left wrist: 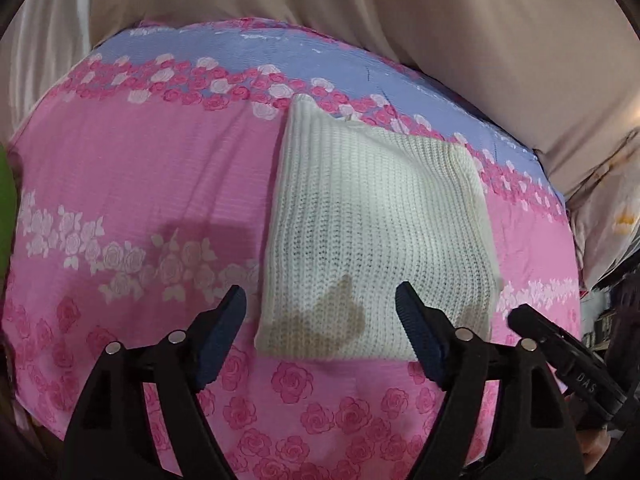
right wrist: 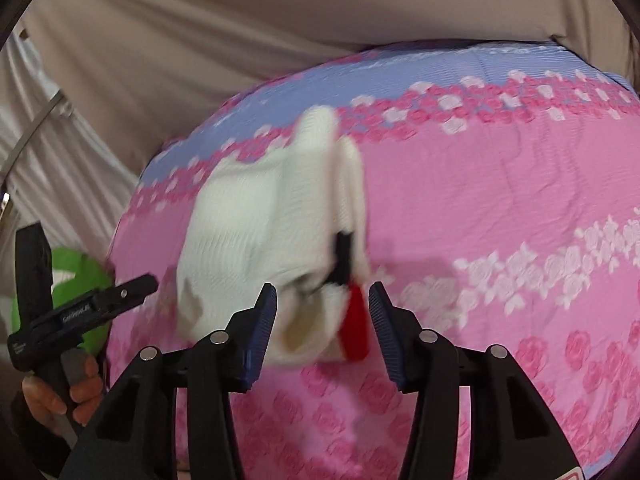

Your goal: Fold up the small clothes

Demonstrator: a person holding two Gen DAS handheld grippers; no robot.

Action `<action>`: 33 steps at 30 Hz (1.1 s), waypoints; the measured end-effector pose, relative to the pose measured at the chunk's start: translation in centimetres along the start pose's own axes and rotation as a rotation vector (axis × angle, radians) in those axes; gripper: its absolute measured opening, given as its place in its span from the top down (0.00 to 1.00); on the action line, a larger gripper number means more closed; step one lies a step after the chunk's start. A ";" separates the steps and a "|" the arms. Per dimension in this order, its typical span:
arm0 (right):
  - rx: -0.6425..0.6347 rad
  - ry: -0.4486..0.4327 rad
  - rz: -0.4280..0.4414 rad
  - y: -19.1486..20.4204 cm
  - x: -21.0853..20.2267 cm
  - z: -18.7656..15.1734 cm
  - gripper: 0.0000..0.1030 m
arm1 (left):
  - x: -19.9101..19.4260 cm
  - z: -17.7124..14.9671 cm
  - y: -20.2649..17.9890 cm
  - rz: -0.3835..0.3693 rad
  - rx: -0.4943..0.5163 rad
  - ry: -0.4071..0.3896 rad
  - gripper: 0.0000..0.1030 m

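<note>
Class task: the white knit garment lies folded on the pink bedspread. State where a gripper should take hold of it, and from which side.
Grip the knit garment at its near stained edge, coming from the near side. That edge faces the open left gripper, lies flat on the bedspread and looks thin enough to pinch.

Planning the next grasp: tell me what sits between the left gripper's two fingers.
In the left wrist view, the left gripper frames the white knit garment's stained near edge, lying on the pink floral sheet.

A pink bed sheet (left wrist: pixel 140 184) with printed roses and a lilac band covers the surface. Behind it hangs a beige curtain (left wrist: pixel 360 8) in soft folds. A green object (right wrist: pixel 76 280) stands at the side.
</note>
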State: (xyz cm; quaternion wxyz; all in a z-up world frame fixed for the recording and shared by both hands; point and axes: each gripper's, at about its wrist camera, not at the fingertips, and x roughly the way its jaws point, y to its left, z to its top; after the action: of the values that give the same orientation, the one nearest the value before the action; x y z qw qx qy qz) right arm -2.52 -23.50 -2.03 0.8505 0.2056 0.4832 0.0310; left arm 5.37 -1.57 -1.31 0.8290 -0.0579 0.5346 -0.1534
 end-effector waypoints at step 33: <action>-0.050 -0.126 -0.305 2.5 -1.2 1.1 0.50 | 0.5 -0.2 -2.4 0.260 0.160 -0.107 0.12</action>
State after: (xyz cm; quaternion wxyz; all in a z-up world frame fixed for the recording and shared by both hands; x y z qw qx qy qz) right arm -1.91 -21.83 0.39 0.8787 0.1102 0.4537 -0.0996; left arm 4.94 -3.99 -1.23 0.8710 0.0698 0.4790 -0.0836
